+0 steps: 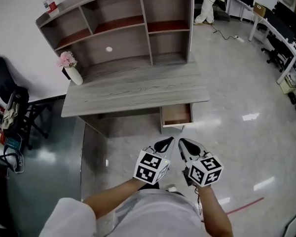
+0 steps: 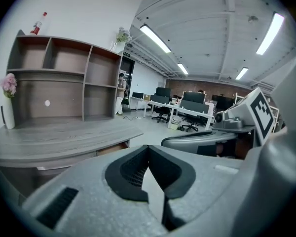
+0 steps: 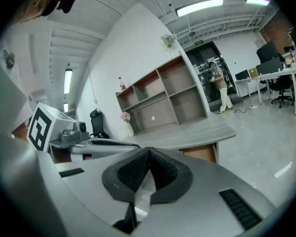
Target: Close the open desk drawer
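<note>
Wood-lined drawer (image 1: 176,114) open at front right corner of desk (image 1: 133,90) | likely stiff, light, slides easily; push front panel squarely | left gripper (image 1: 168,141), right gripper (image 1: 183,142): jaws pressed together, empty

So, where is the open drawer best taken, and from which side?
Its front panel, near the middle, from the person's side. The drawer sticks out under the desktop with that flat front facing the person, and no handle shows, so probably press it with the shut right tool rather than grip.
</note>
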Tool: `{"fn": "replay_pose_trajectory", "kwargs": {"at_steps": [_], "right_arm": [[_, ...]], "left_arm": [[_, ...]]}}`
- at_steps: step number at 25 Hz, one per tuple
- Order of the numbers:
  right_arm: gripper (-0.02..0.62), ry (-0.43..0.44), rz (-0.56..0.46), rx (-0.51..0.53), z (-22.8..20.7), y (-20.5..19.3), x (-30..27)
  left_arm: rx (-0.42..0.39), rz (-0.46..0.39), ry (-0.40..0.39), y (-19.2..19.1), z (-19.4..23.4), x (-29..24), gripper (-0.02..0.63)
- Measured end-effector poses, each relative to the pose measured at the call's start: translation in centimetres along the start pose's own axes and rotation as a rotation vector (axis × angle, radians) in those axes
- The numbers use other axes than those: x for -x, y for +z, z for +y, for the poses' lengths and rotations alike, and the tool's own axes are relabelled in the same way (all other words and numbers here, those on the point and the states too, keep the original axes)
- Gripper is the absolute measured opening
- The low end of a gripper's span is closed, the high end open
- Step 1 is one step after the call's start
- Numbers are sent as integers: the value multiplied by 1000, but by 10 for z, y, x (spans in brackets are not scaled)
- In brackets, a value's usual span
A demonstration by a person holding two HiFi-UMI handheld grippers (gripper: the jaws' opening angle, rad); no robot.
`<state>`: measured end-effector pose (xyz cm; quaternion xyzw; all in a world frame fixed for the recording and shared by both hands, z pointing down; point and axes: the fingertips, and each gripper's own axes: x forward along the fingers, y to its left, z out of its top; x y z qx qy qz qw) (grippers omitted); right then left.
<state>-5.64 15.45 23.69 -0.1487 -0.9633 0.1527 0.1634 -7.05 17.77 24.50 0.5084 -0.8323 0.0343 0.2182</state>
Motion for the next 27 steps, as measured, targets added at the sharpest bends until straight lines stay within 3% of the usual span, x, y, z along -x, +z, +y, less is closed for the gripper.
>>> {"fn": "replay_pose_trajectory", "kwargs": {"at_steps": [6, 27], "right_arm": [[2, -11, 17, 78, 18, 7, 9], [2, -15, 16, 76, 24, 7, 16]], "left_arm": [[3, -22, 53, 7, -5, 18, 2], [33, -46, 92, 8, -11, 25, 2]]}}
